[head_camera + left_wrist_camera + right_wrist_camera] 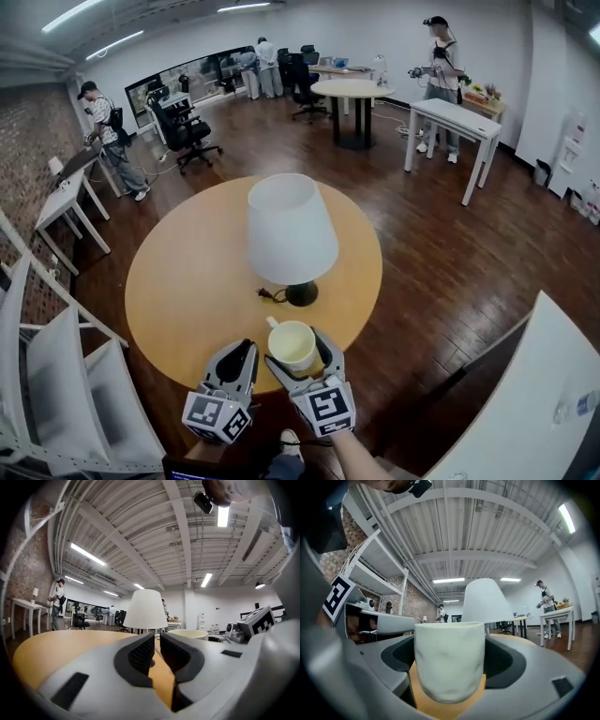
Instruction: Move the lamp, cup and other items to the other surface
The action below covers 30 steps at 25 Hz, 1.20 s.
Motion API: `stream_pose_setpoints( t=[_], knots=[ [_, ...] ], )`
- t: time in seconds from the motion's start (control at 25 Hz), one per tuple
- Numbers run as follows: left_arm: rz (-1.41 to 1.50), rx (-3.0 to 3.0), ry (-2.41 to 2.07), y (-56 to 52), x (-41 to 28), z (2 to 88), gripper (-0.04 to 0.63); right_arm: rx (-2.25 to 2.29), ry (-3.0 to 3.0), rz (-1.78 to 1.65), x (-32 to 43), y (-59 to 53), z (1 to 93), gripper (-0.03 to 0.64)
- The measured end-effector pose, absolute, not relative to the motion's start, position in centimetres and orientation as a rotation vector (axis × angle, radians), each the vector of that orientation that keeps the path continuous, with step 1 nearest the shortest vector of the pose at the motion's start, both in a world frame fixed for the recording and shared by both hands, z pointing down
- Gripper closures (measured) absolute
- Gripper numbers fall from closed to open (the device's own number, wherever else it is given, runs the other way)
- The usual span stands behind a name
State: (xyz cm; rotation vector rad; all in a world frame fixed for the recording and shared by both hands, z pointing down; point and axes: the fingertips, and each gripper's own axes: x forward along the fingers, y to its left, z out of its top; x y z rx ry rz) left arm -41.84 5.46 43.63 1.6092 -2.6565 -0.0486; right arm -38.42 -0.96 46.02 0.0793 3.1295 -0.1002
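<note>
A lamp point(291, 234) with a white shade and a dark base stands near the middle of the round wooden table point(187, 281). A cream cup point(292, 345) sits at the table's near edge, just in front of the lamp base. My right gripper point(298, 358) is shut on the cup, one jaw pressed against each side. In the right gripper view the cup point(449, 660) fills the gap, with the lamp point(483, 599) behind it. My left gripper point(242, 351) hovers just left of the cup, shut and holding nothing. The left gripper view shows the lamp point(145, 609) and the cup's rim point(187, 633).
The lamp's plug and cord point(268, 294) lie beside its base. A white desk point(534, 394) stands at the lower right and a white shelf unit point(56, 375) at the left. Farther back are an office chair point(183, 131), another round table point(352, 89), a white table point(455, 117) and several people.
</note>
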Motion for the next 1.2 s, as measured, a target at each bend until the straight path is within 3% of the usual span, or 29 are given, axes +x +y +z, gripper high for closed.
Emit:
stream_pose_setpoints(
  t=[0.6,1.2],
  knots=[
    [-0.012,1.524,-2.604,7.1,-55.4,49.0,0.548,0.107,3.206,-0.18,-52.6,0.0,55.7,0.199],
    [-0.034,1.535,-2.561,5.2,-54.0,50.6,0.548,0.134,3.34,-0.119,-51.1,0.2,59.0,0.193]
  ],
)
